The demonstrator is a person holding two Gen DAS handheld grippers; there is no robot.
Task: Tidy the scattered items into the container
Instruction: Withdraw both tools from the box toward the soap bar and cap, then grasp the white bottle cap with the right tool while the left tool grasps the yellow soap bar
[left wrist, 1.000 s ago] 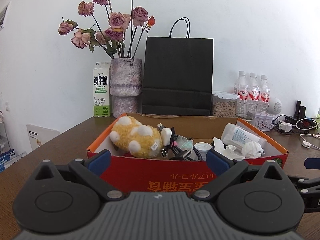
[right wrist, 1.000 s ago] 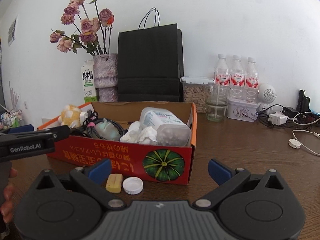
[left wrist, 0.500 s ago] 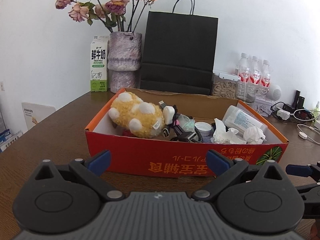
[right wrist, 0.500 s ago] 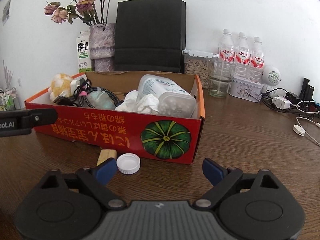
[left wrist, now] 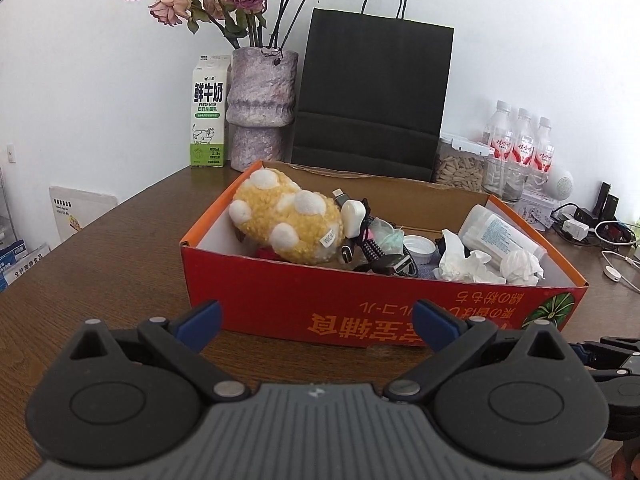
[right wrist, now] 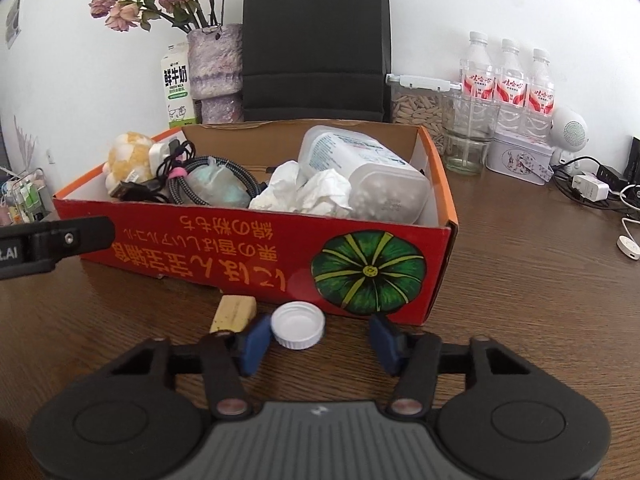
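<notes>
A red cardboard box (right wrist: 240, 248) sits on the brown table and holds a yellow plush toy (left wrist: 288, 220), cables, crumpled tissues and a white plastic bottle (right wrist: 360, 168). In front of the box lie a white bottle cap (right wrist: 298, 325) and a small yellow block (right wrist: 234, 313). My right gripper (right wrist: 320, 340) is low over the table, its jaws closing with the cap between them. The left pad is at the cap's edge, while a gap remains at the right pad. My left gripper (left wrist: 318, 322) stands wide open before the box's front wall (left wrist: 304, 304), holding nothing.
Behind the box stand a black paper bag (left wrist: 372, 96), a vase of dried roses (left wrist: 260, 100) and a milk carton (left wrist: 208, 116). Water bottles (right wrist: 508, 76), a seed jar, a tin and chargers with cords (right wrist: 592, 188) crowd the right side.
My right gripper has moved forward and down to the cap, and its jaws have narrowed from wide open to around it. The left gripper has tilted downward a little.
</notes>
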